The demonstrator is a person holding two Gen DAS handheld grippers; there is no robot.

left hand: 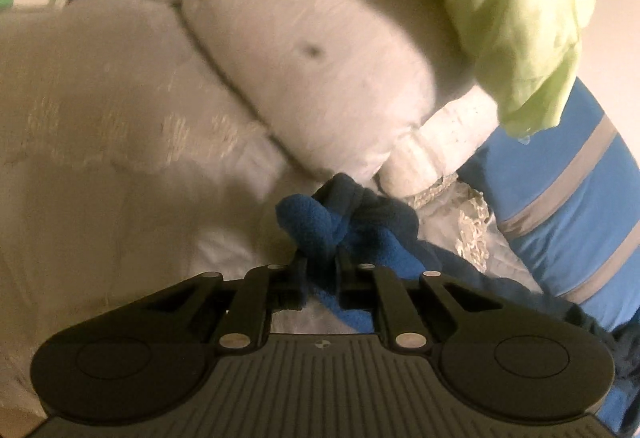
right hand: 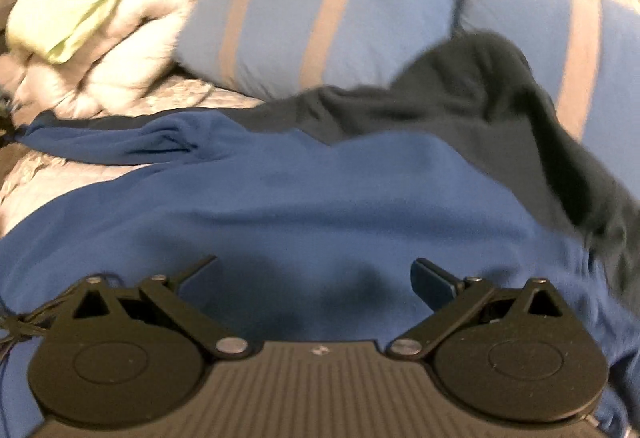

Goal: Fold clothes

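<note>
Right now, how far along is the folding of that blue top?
Nothing looks folded yet. In hand: the left gripper is shut on a bunched end of the blue garment; the right gripper hangs open over its spread body. Every fold is left.

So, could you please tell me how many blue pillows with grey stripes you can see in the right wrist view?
2: one striped pillow at centre top, the other pillow at its right, partly under the dark garment. More may be hidden.

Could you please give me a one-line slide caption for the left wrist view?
Left tongs shut on a bunched end of the blue fleece garment, beside a white pillow and a striped blue pillow.
</note>
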